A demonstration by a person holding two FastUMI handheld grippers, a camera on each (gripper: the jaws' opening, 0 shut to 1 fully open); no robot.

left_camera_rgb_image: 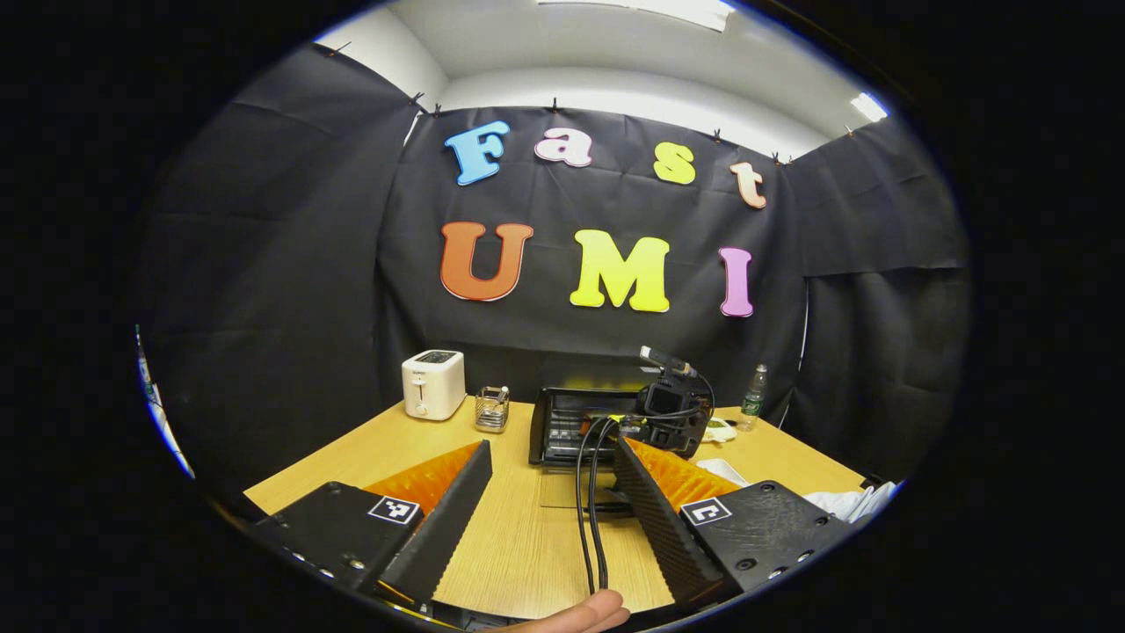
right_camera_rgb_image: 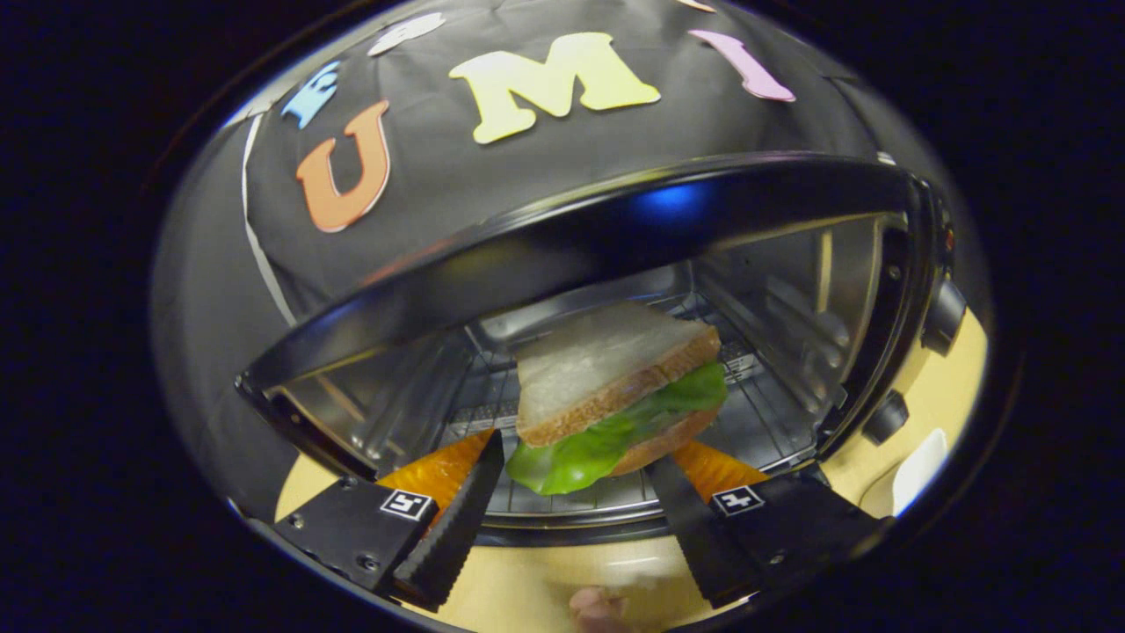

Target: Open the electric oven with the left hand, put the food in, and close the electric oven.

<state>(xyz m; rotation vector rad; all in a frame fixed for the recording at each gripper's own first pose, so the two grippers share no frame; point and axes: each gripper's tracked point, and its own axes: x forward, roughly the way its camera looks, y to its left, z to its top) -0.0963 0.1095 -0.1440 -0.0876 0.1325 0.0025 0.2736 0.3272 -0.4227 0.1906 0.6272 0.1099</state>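
Observation:
The sandwich (right_camera_rgb_image: 615,387), bread with green lettuce, hangs tilted just inside the mouth of the open electric oven (right_camera_rgb_image: 791,290), above its wire rack (right_camera_rgb_image: 562,505). My right gripper (right_camera_rgb_image: 576,448) holds the sandwich by its sides, jaws set wide. In the left gripper view the oven (left_camera_rgb_image: 571,422) stands mid-table with its glass door (left_camera_rgb_image: 567,488) folded down flat, and the right gripper (left_camera_rgb_image: 670,418) sits in front of its opening. My left gripper (left_camera_rgb_image: 552,442) hovers over the table short of the oven, open with nothing between its fingers.
A white toaster (left_camera_rgb_image: 432,382) and a small wire holder (left_camera_rgb_image: 492,409) stand left of the oven. A bottle (left_camera_rgb_image: 753,396) and a white dish (left_camera_rgb_image: 721,431) are to its right. Black cables (left_camera_rgb_image: 589,510) trail across the table toward me. The oven knobs (right_camera_rgb_image: 888,413) are at its right side.

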